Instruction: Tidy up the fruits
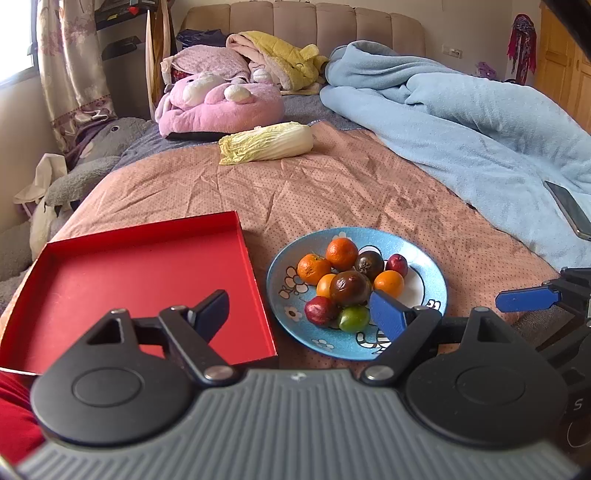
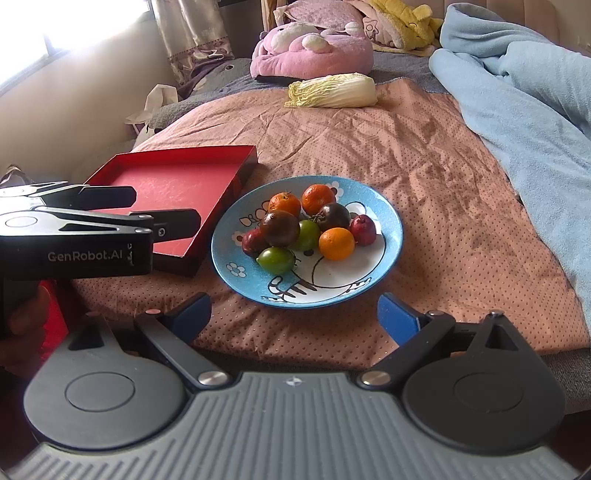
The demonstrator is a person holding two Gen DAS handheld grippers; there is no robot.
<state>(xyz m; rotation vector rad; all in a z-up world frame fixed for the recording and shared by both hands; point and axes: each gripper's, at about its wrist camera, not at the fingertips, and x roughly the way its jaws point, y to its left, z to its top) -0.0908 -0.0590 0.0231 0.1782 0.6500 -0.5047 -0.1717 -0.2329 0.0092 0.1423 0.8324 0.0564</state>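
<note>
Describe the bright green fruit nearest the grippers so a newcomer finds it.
Start at the round blue cartoon-print plate beside the shallow red cardboard tray. The green fruit sits at the pile's near edge, smooth and lime-coloured, beside a dark red fruit.

Sunlit bedroom (padded headboard (image 1: 306, 22), curtained window (image 1: 16, 37))

plate (image 2: 384, 206) blue, cartoon print; tray (image 2: 177, 184) red; bedspread (image 2: 424, 155) pink, dotted; blanket (image 2: 524, 85) light blue

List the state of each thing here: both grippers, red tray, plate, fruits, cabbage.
left gripper: open, holds nothing
right gripper: open, holds nothing
red tray: empty
blue plate: loaded with fruits
fruits: piled together, unsorted
cabbage: lying on bed
</note>
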